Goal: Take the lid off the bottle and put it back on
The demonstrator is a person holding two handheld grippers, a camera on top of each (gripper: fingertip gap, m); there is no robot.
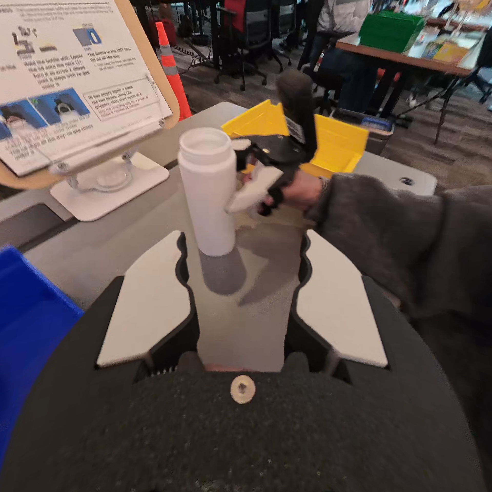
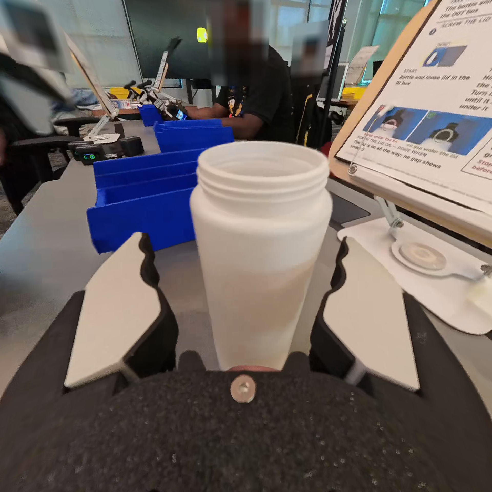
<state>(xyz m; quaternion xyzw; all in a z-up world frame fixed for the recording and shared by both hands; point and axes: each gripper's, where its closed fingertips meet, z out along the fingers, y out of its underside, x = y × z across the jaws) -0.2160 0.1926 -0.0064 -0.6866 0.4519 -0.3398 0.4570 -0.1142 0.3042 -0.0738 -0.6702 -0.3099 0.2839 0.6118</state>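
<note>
**Now: open bottle between the right tongs**

Upright on the grey worktop [image 1: 111, 255] stands the white bottle [image 1: 206, 186], its threaded neck bare and no lid on it. It sits toward the middle of the worktop, between the blue bin [image 2: 149, 207] at one side and the yellow bin [image 1: 332, 149] toward the far edge.

The right tongs [image 2: 243, 255] are spread wide, one finger on each side of the bottle's body, with a gap showing on both sides; they flank it without pressing it. A hand [image 1: 303, 190] in a dark sleeve [image 1: 378, 239] holds them.

The left tongs [image 1: 243, 250] are also released, empty, with the bottle's base just beyond their fingertips.

An instruction sheet [image 1: 69, 80] with printed text and small photos leans on a stand [image 1: 106, 186] near the worktop's far corner; its writing is partly blurred. The bottle carries no brand or label that I can see.

Beyond the worktop stands an orange cone [image 1: 170, 69], and a seated person [image 2: 255, 106] works at a neighbouring table.
</note>
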